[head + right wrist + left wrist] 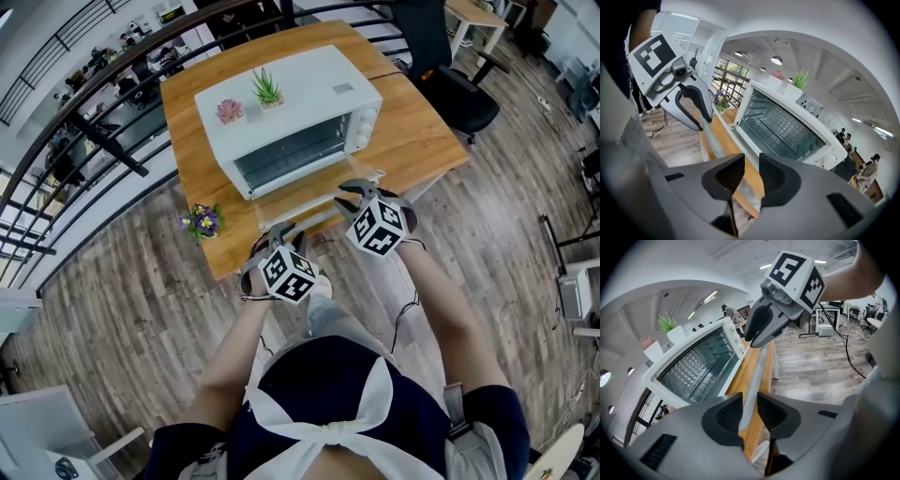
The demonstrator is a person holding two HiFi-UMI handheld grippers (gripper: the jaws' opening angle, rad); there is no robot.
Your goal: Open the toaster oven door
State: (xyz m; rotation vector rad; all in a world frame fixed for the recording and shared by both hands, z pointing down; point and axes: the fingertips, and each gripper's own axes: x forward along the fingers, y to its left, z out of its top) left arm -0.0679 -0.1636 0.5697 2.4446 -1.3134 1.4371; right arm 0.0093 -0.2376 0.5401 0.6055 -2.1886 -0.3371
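Observation:
A white toaster oven (291,103) stands on a wooden table (422,141). Its glass door (300,202) hangs folded down toward me, so the rack inside shows in both gripper views. A silver door handle (757,376) runs along the door's front edge. My left gripper (281,230) is shut on the handle's left end, and the bar passes between its pads (749,411). My right gripper (359,192) is shut on the handle (712,136) at the right end, with the bar between its jaws (751,173). Each gripper sees the other along the bar.
A pink plant (230,111) and a green plant (267,89) sit on the oven's top. A pot of purple flowers (202,222) stands at the table's near left corner. A black office chair (455,89) is at the right, a dark railing (84,122) at the left.

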